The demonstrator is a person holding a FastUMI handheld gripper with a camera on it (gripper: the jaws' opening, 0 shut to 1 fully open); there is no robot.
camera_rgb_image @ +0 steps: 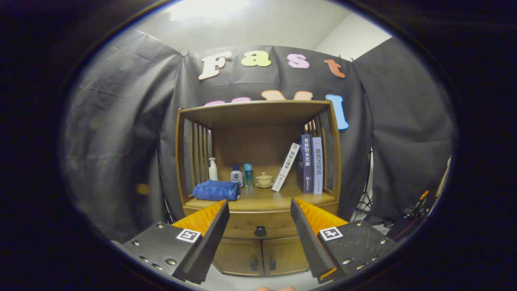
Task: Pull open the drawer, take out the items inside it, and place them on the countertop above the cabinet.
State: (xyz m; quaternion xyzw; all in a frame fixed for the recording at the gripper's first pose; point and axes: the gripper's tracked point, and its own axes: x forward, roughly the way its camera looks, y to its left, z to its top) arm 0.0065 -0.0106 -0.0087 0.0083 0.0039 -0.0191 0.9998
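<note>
Gripper: the gripper (259, 210) has its fingers (210, 230) spread wide with nothing between them, aimed at the cabinet front and still clear of it.
Drawer knob: the dark round drawer knob (260, 231) sits straight ahead at 12 o'clock, framed in the gap between the fingers. It is small, so an off-centre closing could slip off it or pinch only its edge.
Drawer: the drawer (258, 224) looks fully closed, so its contents are hidden. A skewed pull may jam it; a hard one may rock the cabinet.
Lower doors: two doors (260, 255) with small handles lie at 6 o'clock of the knob, easy to snag by coming in too low.
Worktop: the worktop (262, 200) above the drawer is already crowded, with a blue towel (216, 190) at 10 o'clock, bottles (236, 175) and a lidded cup (264, 179) behind, books (307, 163) at 1 o'clock. Placing items there risks toppling the leaning book (286, 167).
</note>
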